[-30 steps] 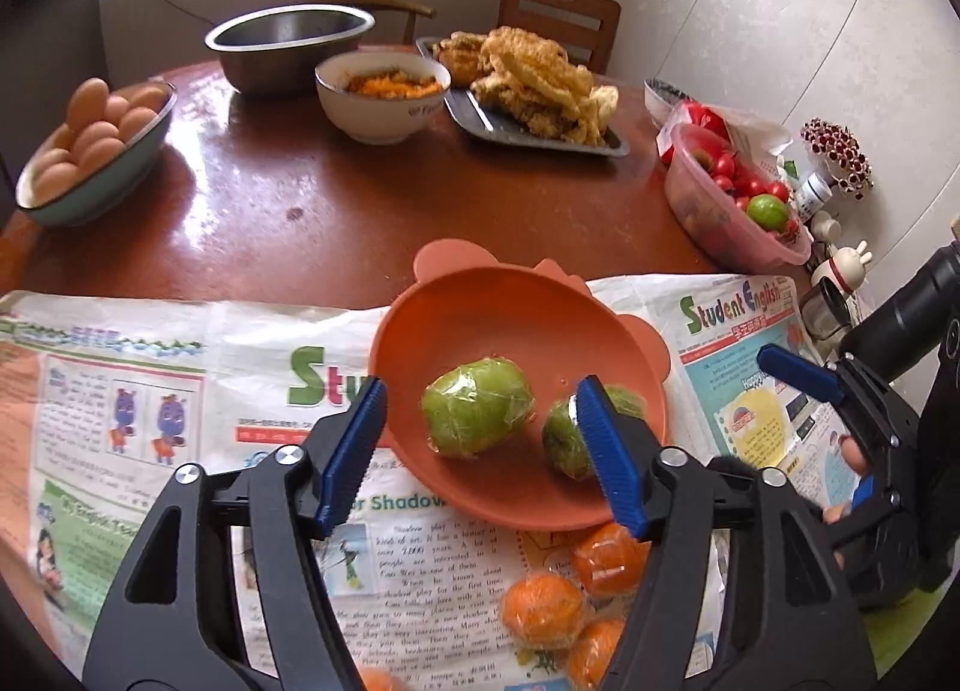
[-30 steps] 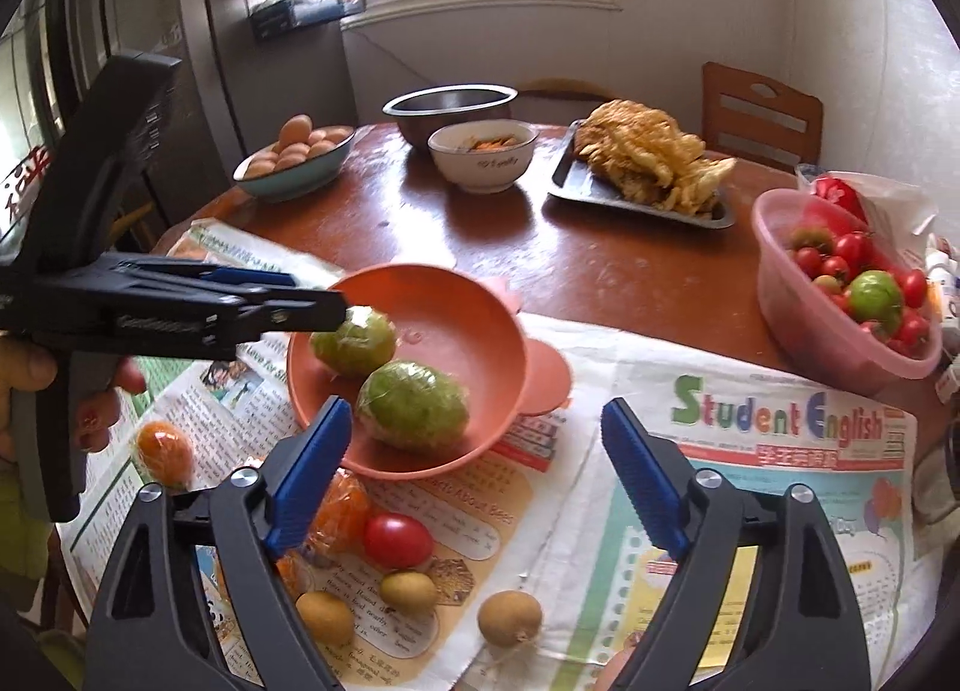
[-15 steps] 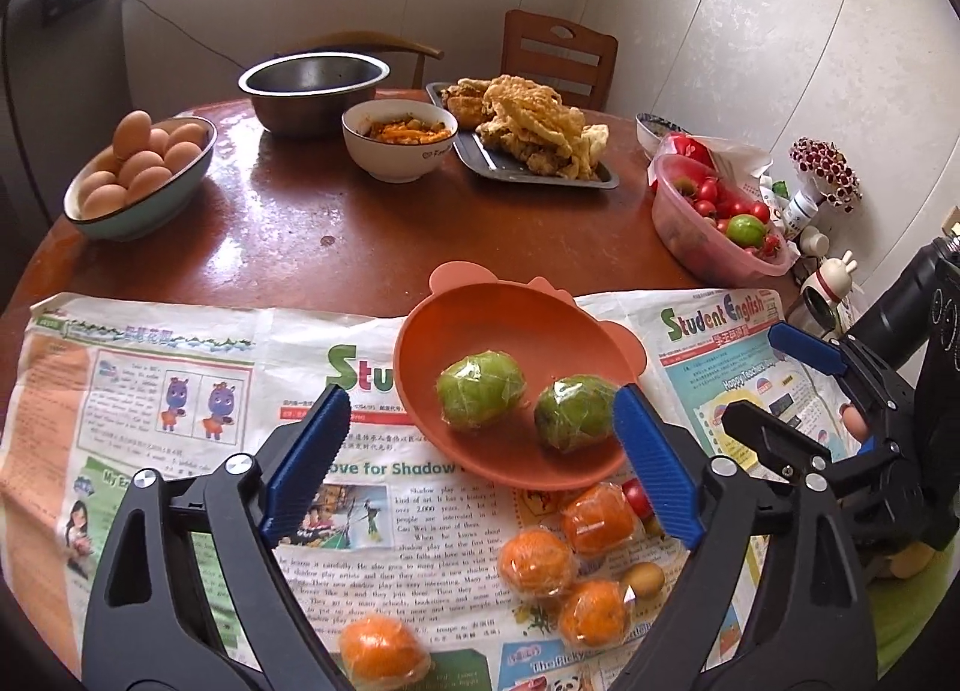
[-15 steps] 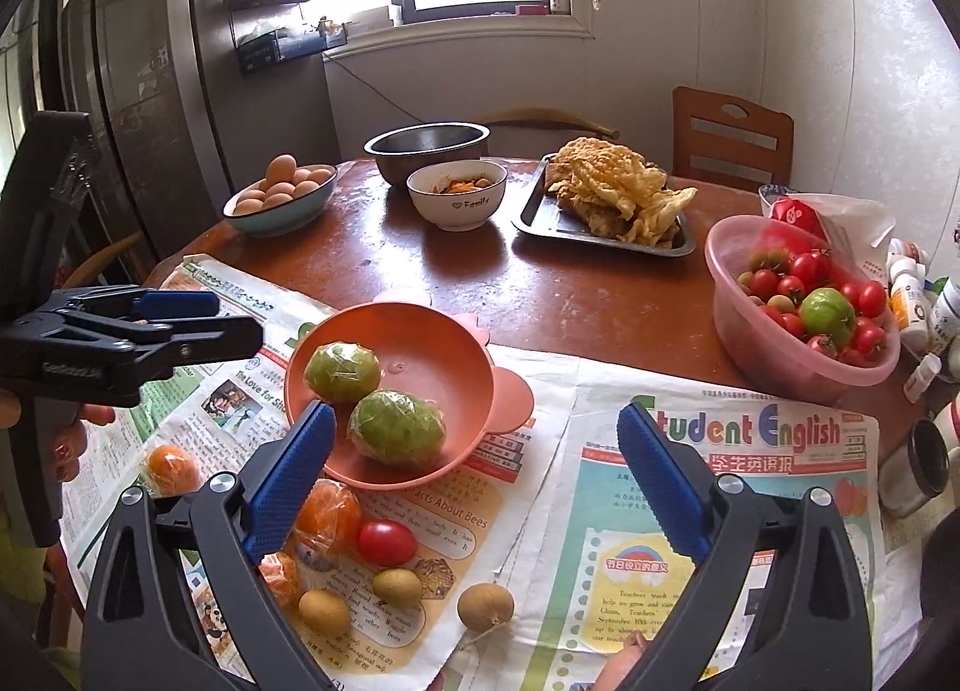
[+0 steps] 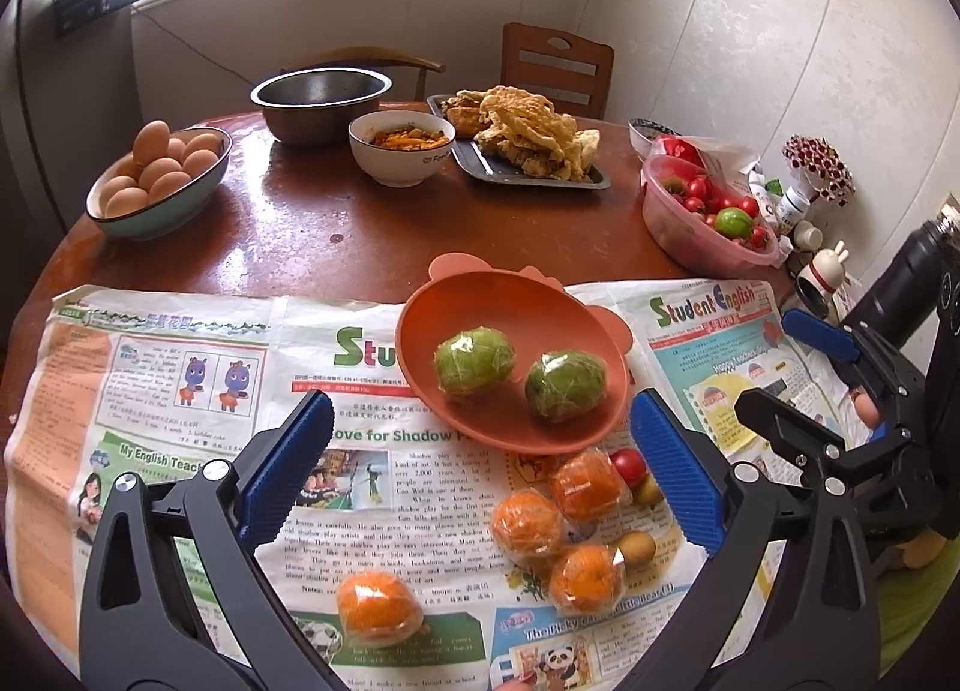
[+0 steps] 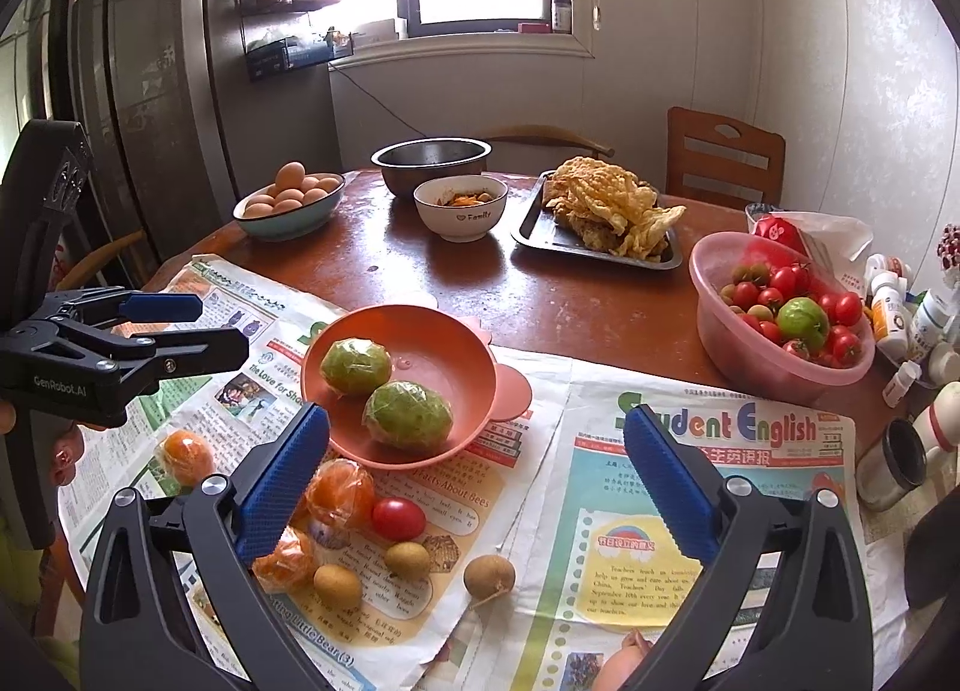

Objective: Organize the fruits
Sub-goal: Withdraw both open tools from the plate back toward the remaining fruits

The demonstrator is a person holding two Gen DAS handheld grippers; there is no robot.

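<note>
An orange bowl (image 5: 558, 307) (image 6: 462, 343) on newspaper holds two plastic-wrapped green fruits (image 5: 474, 360) (image 5: 565, 385). In front of it lie several wrapped oranges (image 5: 528, 523) (image 6: 341, 492), a red tomato (image 6: 398, 518) and three small brown fruits (image 6: 489, 574). One orange (image 5: 375, 607) (image 6: 187, 456) lies apart at the left. My left gripper (image 5: 480, 475) is open and empty, above the paper in front of the bowl. My right gripper (image 6: 477, 481) is open and empty, to the right of the loose fruit. Each gripper shows in the other's view.
Behind the newspaper, the round wooden table (image 5: 312, 235) carries a bowl of eggs (image 5: 162, 175), a steel bowl (image 5: 321, 97), a white food bowl (image 5: 401, 148), a tray of fried food (image 5: 528, 139) and a pink tub of tomatoes (image 5: 708, 217). Small bottles (image 6: 900, 319) stand at the right edge.
Both grippers have pulled back and risen away from the bowl, and the left one has opened wider. The fruit has not moved.
</note>
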